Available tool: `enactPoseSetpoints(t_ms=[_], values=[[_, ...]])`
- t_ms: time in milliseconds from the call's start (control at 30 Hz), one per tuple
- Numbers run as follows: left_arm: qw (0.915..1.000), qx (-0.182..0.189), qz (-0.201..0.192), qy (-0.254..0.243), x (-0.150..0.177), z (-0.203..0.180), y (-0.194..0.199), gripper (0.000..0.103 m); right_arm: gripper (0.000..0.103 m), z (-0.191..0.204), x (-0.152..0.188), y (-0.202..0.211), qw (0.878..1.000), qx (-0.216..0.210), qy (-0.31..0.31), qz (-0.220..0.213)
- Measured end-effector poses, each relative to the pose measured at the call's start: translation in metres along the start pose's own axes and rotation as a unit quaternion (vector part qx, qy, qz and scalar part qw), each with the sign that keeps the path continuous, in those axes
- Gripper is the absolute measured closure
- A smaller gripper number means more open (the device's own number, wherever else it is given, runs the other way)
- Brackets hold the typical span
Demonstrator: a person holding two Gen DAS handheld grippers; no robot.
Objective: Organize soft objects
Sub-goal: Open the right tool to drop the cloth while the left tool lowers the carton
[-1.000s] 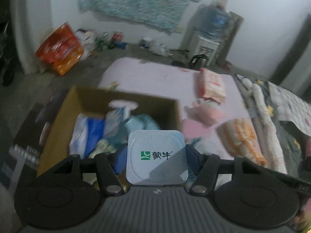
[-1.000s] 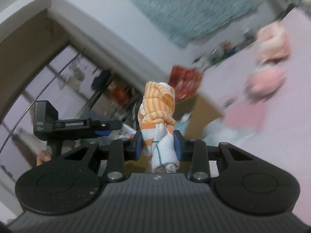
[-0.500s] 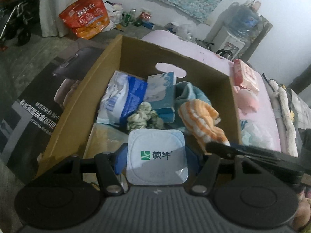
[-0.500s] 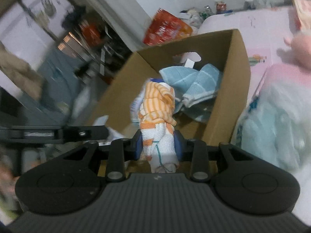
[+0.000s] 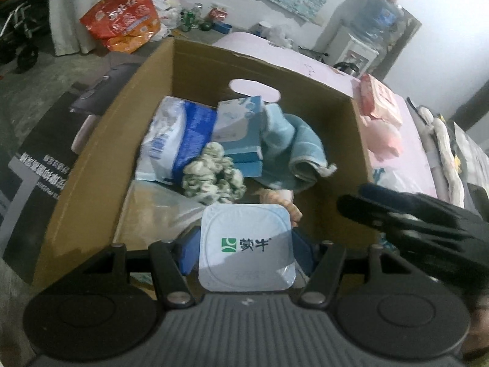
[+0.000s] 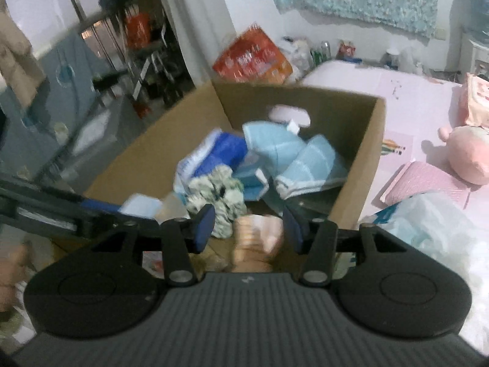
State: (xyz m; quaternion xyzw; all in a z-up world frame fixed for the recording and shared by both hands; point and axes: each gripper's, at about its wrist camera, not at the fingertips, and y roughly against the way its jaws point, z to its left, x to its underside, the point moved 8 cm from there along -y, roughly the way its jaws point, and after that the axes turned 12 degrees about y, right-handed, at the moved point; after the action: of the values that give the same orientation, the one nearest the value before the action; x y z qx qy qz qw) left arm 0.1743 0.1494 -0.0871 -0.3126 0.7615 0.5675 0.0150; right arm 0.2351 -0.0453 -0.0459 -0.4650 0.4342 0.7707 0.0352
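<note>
Right gripper [image 6: 249, 226] over box, jaws spread, holding nothing; left gripper [image 5: 246, 246] clamped on yogurt cup [image 5: 247, 246].
Orange striped towel [image 6: 258, 240], blurred, sits between the spread fingers at 6 o'clock in the cardboard box [image 6: 371, 140], scrunchie [image 6: 218, 194] at its 10 o'clock. Advice: lift the right gripper straight up, clear of the 3 o'clock wall; release the cup over the bare floor at 7 o'clock.

the orange striped towel [image 6: 258, 238] is motion-blurred, perhaps loose between the right fingers [image 6: 204, 227].
</note>
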Motion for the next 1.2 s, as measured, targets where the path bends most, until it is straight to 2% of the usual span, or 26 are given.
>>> enactPoseSetpoints(t_ms=[233, 467, 567, 700, 833, 900, 1067, 1200], values=[[0.9992, 0.028, 0.019, -0.020, -0.007, -0.045, -0.016, 0.040, 0.044, -0.024, 0.018, 0.100, 0.996, -0.005, -0.042, -0.073], [0.9981, 0.045, 0.040, -0.009, -0.013, -0.075, -0.053, 0.040, 0.042, -0.060, 0.059, 0.149, 0.991, 0.013, -0.097, -0.091], [0.9976, 0.050, 0.048, 0.009, -0.017, -0.080, -0.070, 0.040, 0.042, -0.072, 0.074, 0.155, 0.988, 0.018, -0.120, -0.091], [0.9982, 0.035, 0.045, 0.019, -0.021, -0.080, -0.089, 0.040, 0.042, -0.084, 0.086, 0.153, 0.985, 0.020, -0.145, -0.090], [0.9968, 0.002, 0.078, 0.017, -0.011, -0.074, -0.115, 0.040, 0.042, -0.092, 0.095, 0.152, 0.984, 0.021, -0.155, -0.089], [0.9964, 0.003, 0.083, 0.018, -0.009, -0.072, -0.116, 0.040, 0.042, -0.095, 0.097, 0.148, 0.983, 0.021, -0.158, -0.086], [0.9943, -0.045, 0.095, -0.022, -0.001, -0.072, -0.110, 0.040, 0.042, -0.098, 0.096, 0.143, 0.983, 0.019, -0.163, -0.083], [0.9921, -0.046, 0.115, -0.020, 0.005, -0.070, -0.109, 0.040, 0.041, -0.100, 0.093, 0.140, 0.983, 0.021, -0.161, -0.089]])
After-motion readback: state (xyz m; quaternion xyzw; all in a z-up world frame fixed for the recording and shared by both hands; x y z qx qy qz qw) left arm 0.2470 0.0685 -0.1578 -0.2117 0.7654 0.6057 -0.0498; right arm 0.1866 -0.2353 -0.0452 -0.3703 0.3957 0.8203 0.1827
